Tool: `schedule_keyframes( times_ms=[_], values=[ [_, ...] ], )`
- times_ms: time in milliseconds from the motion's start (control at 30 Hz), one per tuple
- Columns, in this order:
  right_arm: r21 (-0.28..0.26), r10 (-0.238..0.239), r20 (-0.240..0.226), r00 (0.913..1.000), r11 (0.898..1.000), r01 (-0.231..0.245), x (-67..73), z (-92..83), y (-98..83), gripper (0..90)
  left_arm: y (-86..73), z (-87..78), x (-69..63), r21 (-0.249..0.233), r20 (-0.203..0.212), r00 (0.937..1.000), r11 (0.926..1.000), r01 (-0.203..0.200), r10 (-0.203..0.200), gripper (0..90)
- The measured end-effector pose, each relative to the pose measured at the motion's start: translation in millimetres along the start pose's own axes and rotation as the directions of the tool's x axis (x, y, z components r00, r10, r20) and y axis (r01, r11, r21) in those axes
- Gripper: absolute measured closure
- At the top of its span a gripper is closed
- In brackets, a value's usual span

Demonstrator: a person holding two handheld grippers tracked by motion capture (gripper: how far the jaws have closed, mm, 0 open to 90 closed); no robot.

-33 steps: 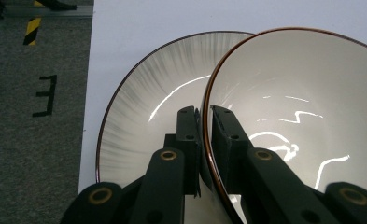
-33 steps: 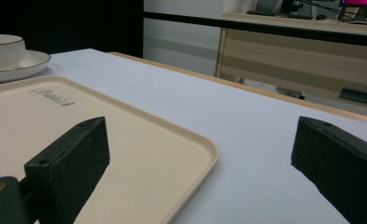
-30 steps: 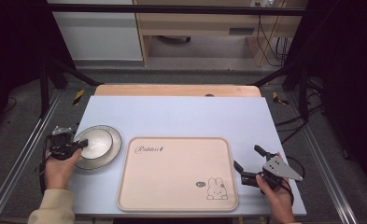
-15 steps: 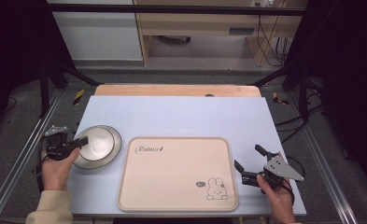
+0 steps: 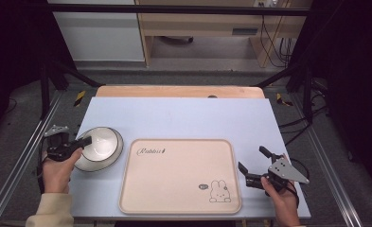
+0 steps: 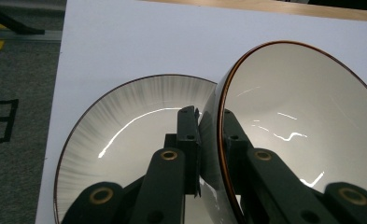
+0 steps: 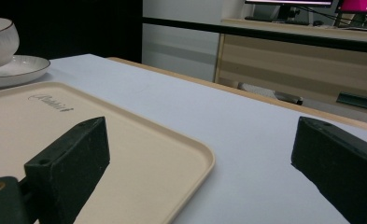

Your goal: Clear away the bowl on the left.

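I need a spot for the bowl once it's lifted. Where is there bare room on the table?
The beige tray is bare apart from its print. The blue tabletop is free beyond the tray. It is crowded at the left, where the left gripper clamps the bowl above the plate.

High view is looking forward and down over the whole pale blue table (image 5: 183, 113). Left gripper view is sitting close above the white brown-rimmed bowl (image 6: 302, 130). Right gripper view is looking low across the beige rabbit-print tray (image 7: 125, 144); all are sharing that bowl.
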State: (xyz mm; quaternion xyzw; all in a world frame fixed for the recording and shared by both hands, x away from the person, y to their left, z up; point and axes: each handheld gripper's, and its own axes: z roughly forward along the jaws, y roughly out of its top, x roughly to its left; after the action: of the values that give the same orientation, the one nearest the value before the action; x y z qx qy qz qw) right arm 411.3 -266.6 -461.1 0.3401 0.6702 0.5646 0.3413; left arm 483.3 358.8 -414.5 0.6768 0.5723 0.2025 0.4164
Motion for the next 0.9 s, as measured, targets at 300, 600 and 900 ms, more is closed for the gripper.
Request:
schedule_keyframes(
  times_ms=[300, 600, 900],
  values=[
    [-0.003, 0.001, 0.001, 1.0, 1.0, -0.001, -0.1, -0.9, 0.9, 4.5, 4.3, -1.2, -13.3, -0.014, 0.038, 0.9992, 0.9998, -0.012, 0.013, 81.8],
    [-0.003, -0.001, 0.001, 1.0, 1.0, 0.001, -0.3, -1.1, 1.0, 4.5, 5.1, 0.1, -20.9, -0.008, 0.053, 0.998, 0.9994, -0.033, 0.034, 81.8],
    [-0.007, -0.006, 0.001, 1.0, 1.0, 0.006, -0.8, -1.1, 1.5, 4.5, 4.0, 1.0, -26.7, -0.013, 0.071, 0.9971, 0.9995, -0.027, 0.028, 81.8]
  ],
)
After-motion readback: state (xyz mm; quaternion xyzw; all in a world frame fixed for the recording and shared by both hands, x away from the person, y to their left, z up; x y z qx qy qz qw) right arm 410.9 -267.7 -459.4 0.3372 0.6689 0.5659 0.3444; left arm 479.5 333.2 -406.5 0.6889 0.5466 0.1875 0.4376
